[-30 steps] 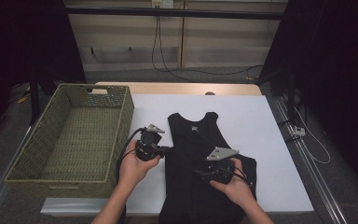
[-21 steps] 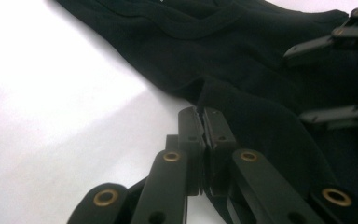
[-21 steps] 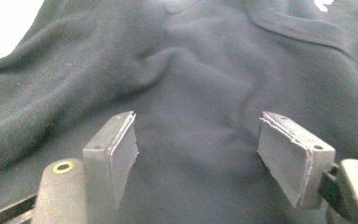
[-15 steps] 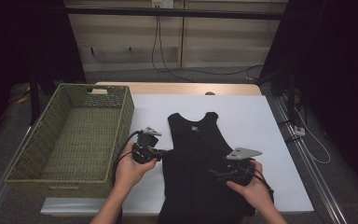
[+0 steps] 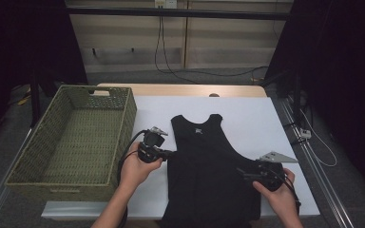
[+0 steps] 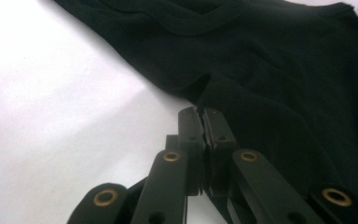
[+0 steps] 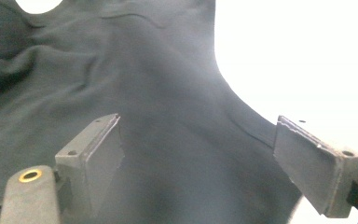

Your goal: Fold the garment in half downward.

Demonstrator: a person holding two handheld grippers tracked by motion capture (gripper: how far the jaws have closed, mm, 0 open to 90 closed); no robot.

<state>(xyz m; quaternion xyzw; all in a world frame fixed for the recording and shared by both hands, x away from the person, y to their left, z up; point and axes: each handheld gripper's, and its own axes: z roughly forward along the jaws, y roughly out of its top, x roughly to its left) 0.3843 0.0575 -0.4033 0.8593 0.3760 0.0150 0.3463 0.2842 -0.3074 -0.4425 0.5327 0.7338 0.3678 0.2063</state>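
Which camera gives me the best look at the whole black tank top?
The high view: the black tank top lies flat on the white table, neckline, straps and body all visible. The left gripper view gives its side edge, pinched by the left gripper. The right gripper view gives fabric between the right gripper's open fingers.

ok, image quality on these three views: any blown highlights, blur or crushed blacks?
High view: evenly lit on the white table, dark surround, black tank top loses its folds. Left gripper view: table blown out to white, hand-held gripper at the shirt's edge is soft up close. Right gripper view: table clipped white, shirt looks washed-out grey, pads slightly blurred.
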